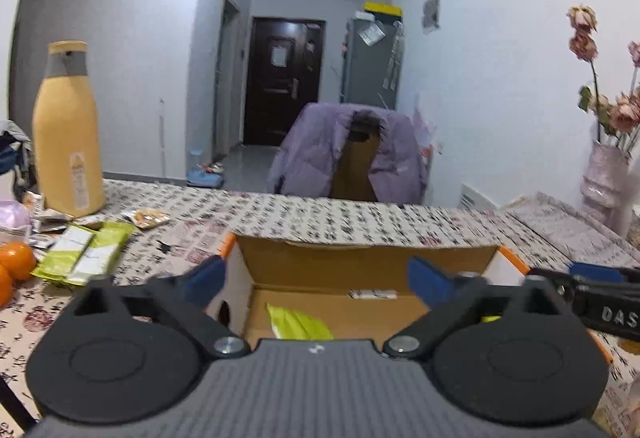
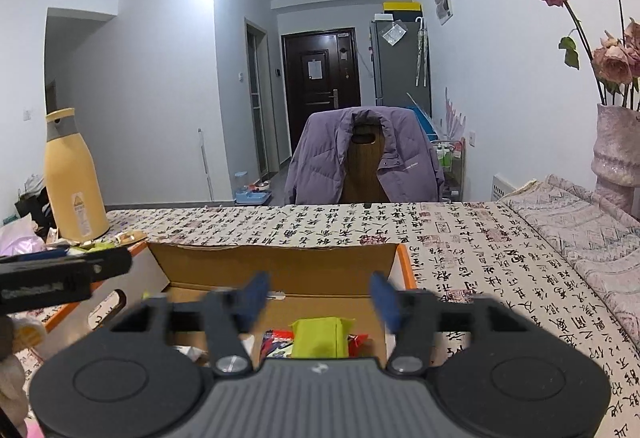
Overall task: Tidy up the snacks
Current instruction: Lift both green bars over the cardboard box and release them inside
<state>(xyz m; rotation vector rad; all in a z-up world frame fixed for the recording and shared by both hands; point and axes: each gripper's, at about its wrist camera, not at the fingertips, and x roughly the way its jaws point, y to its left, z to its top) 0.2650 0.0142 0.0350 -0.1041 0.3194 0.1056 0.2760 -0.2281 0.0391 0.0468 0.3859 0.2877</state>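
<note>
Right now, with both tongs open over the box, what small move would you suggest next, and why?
Probably swing the left tongs left toward the green packets on the table: both tongs hold nothing, and the cardboard box already contains a green packet.

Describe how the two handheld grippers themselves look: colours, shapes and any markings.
Both match. The left gripper and the right gripper each have a grey ribbed body with a small white logo, two round black discs at the sides, black angular linkage arms on silver pivot bolts, and blue fingertip pads. White lettering runs along each one's black side, seen from the other's camera. No cables, hands or sleeves are clearly visible.
</note>
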